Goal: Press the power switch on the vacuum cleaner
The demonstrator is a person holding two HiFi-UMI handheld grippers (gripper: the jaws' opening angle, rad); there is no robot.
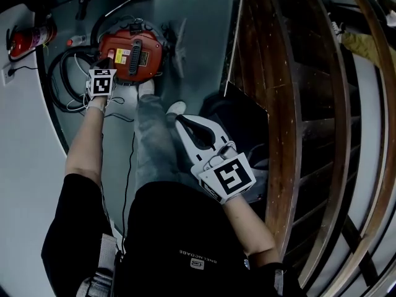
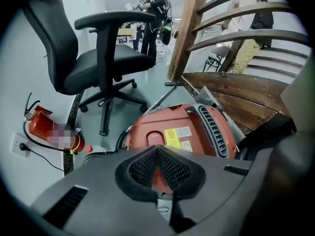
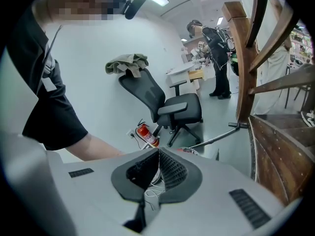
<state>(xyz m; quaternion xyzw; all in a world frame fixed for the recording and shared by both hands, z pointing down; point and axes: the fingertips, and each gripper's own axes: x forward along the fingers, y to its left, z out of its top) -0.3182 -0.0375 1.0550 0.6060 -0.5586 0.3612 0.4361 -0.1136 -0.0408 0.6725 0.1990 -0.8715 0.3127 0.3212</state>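
Our left gripper (image 2: 157, 150), jaws pressed together on nothing, points at the round red vacuum cleaner (image 2: 192, 118); our right gripper (image 3: 158, 152), jaws also together, hangs well apart.

A: What does the vacuum cleaner (image 1: 131, 55) look like?
B: A round canister with an orange-red shell, standing upright on the grey floor (image 1: 198, 42), close to the foot of the wooden stairs (image 1: 291, 91).
A: What's on top of it?
B: Two labels (image 2: 178, 132) side by side, one yellow and one white. A long grey ribbed grille (image 2: 211, 129) runs over the dome, and a rounded red button (image 2: 153, 138) sits in the shell just left of the labels.
A: Any hose?
B: A black ribbed hose (image 2: 101, 155) comes off its side and loops across the floor. Whether the machine is running, I can't tell
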